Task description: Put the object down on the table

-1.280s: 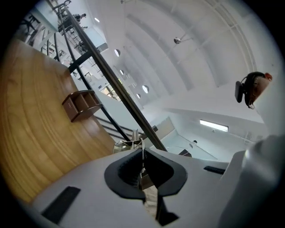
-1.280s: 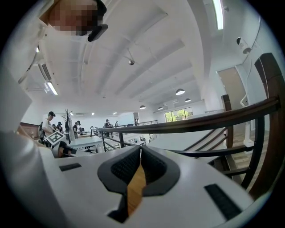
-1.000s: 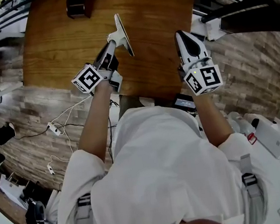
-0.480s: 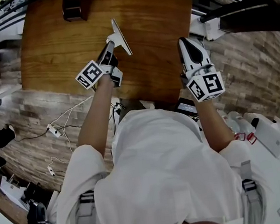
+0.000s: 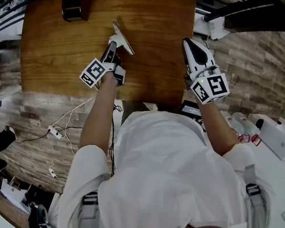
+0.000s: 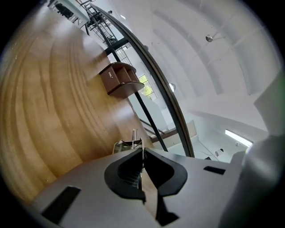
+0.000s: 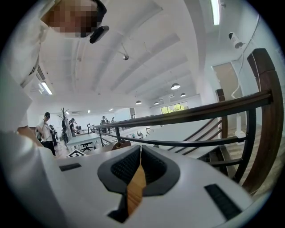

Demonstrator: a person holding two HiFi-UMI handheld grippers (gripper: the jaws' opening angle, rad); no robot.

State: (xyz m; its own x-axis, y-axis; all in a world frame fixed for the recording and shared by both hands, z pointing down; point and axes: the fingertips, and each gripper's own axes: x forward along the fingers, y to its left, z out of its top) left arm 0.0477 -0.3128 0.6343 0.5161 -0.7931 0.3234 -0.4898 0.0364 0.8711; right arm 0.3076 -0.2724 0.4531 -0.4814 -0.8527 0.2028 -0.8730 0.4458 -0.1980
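My left gripper point(image 5: 110, 52) is shut on the handle of a white T-shaped squeegee point(image 5: 122, 38), whose blade lies across the middle of the wooden table point(image 5: 57, 49). Whether the blade touches the wood I cannot tell. In the left gripper view the jaws of the left gripper point(image 6: 142, 153) are pressed together, and the squeegee's head point(image 6: 132, 143) pokes out just beyond them. My right gripper point(image 5: 192, 45) hovers over the table's right near corner, shut, with nothing in it. Its jaws in the right gripper view point(image 7: 140, 150) meet with only a sliver of wood showing through.
A dark brown wooden stand point(image 5: 74, 4) point(image 6: 119, 79) sits at the table's far edge. Cables point(image 5: 57, 129) trail on the floor to the left. A dark stair railing point(image 7: 196, 113) runs to the right of the table. White boxes point(image 5: 277, 138) lie at lower right.
The left gripper has shifted slightly forward over the table with the squeegee, and the blade has tilted a little. The right gripper has drawn back a touch toward the body.
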